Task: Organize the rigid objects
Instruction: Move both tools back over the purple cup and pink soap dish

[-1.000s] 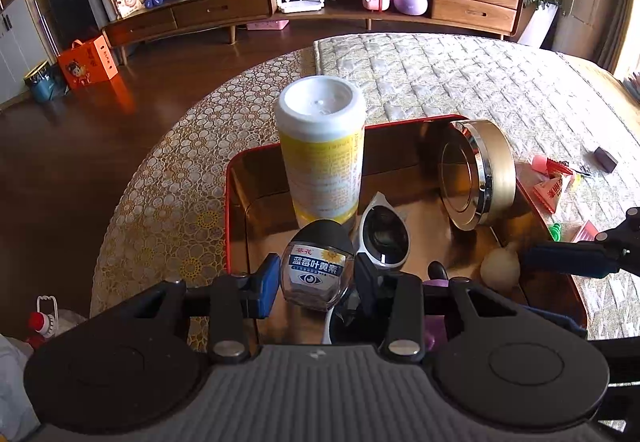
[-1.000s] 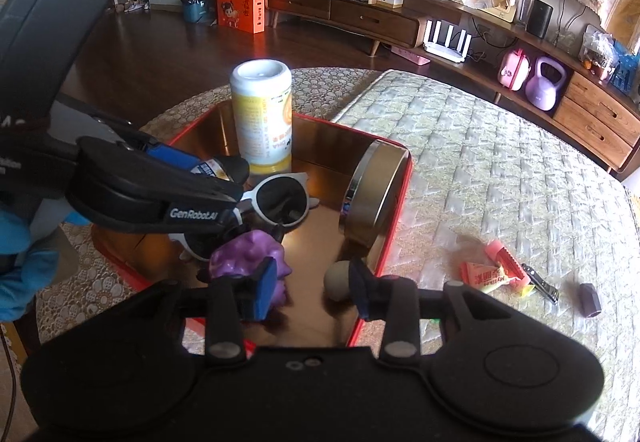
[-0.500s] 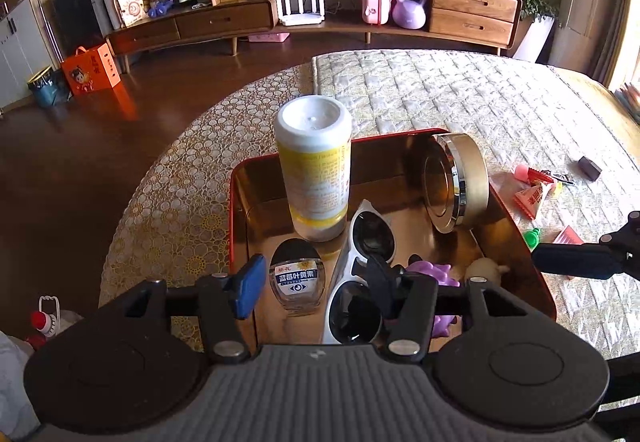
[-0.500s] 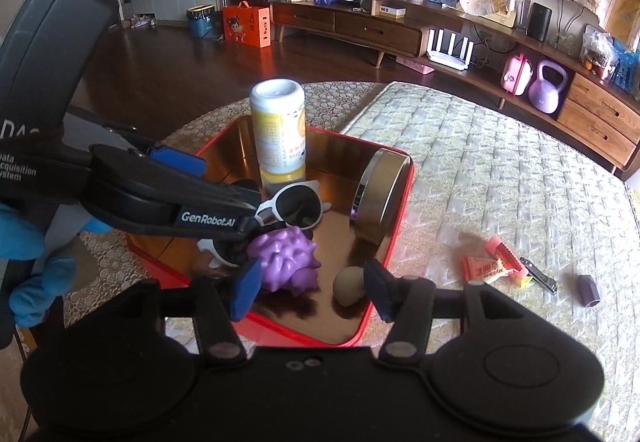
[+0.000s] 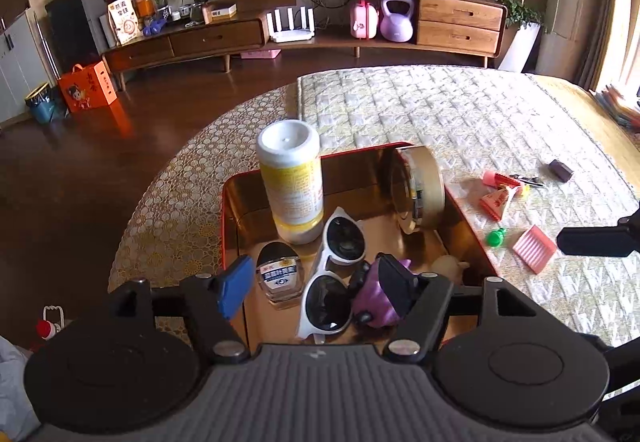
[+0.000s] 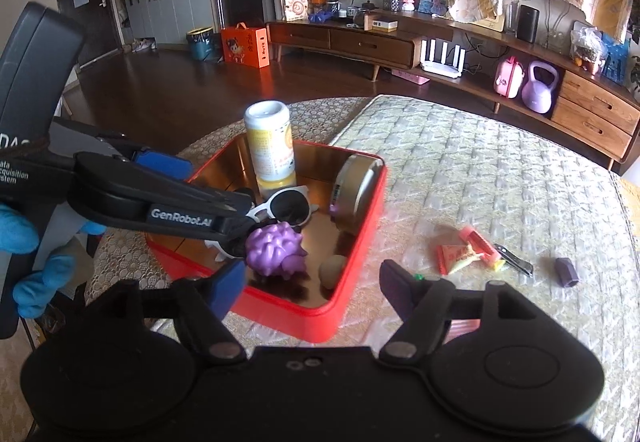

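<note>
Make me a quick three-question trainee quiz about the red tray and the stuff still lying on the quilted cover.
1. True or false: the tall yellow bottle with a white cap stands upright inside the red metal tray.
2. What lies directly between the white-framed sunglasses and the beige ball? A green cap; B purple spiky ball; C nail clipper.
3. Fill in: the pink ridged block lies ___ the tray.

Key:
1. True.
2. B, the purple spiky ball.
3. Outside, on the cover.

Both wrist cameras look steeply down on the red tray [image 5: 230, 202] [image 6: 352, 306]: the left from close over its near edge, the right from its right corner, slightly farther back.
</note>
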Motion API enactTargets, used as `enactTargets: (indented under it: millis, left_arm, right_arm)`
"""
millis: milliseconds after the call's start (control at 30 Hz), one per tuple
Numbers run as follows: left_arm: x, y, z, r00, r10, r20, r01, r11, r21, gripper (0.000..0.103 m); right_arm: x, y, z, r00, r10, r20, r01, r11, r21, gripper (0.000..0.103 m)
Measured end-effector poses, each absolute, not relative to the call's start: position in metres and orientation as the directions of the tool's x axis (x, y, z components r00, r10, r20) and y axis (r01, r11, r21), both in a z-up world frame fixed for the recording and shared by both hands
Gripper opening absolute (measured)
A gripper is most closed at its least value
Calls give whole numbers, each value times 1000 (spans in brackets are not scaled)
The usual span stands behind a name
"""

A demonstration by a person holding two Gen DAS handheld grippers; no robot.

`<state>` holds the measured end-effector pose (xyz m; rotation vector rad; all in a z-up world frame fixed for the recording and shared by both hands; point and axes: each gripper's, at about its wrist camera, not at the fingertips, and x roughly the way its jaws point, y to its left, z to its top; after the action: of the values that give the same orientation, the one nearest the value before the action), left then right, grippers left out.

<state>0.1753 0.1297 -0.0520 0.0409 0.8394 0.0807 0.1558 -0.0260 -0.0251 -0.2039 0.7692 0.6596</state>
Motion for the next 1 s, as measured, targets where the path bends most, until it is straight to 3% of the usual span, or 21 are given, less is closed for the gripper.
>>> enactTargets:
  millis: [67,200,1000]
  left_arm:
    - [172,126,-48,675,74,-734,-50,997,55,78]
    - [168,113,-41,692,47,-721,-31,999,36,82]
    - [191,-16,-57,661,-86,-746,113,993,-14,82]
  right_arm:
    - [155,-37,-21,540,483,-690,-609,789,75,88]
    - [150,-62,-13,556,495,-668,-599,796,92,103]
    - [197,-207,-32,641,348,-684,-379,919,112,103]
